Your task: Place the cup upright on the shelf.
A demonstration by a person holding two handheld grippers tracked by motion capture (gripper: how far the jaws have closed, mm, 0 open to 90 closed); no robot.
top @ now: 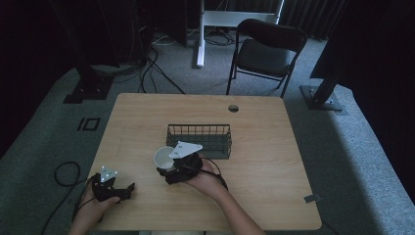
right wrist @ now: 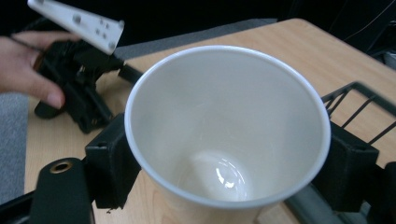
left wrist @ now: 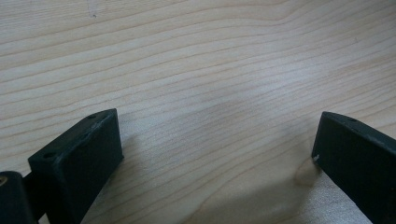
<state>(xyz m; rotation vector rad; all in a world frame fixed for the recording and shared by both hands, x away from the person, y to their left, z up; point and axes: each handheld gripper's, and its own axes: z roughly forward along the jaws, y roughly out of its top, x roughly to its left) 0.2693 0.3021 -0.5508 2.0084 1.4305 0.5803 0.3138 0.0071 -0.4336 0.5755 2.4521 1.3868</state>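
- Your left claw (top: 128, 187) sits at the near-left part of the bench (top: 264, 196), well to the near-left of the wire basket (top: 199, 140). Your left hand (top: 95, 203) wraps its body from the near side.
- In the left gripper view its jaws stand wide apart, released, with bare wood grain of the bench (left wrist: 196, 70) between them and nothing held.
- Your right claw (top: 164, 166) lies just on the near side of the basket, by its near-left corner, with your right hand (top: 208, 178) behind it and the grey three-cornered plate (top: 185, 149) on top.
- That claw is clenched on the white paper cup (top: 164, 156): in the right gripper view the two black jaws press the cup (right wrist: 224, 135) from either side, just below its rim.
- The cup's mouth is tipped toward the right gripper's camera, so you look straight down inside to its glossy bottom; it holds nothing.
- From above, the cup sits just left of the basket's near-left corner. Whether it rests on the bench or is lifted off it, you cannot tell.
- The basket (right wrist: 359, 105) is black wire, oblong, standing about mid-bench; part of its rim shows beside the cup in the right gripper view.
- Beyond the basket, a round cable hole (top: 233, 108) sits near the bench's far edge.
- Farther still, off the bench, a black folding chair (top: 264, 49) stands on the grey carpet.
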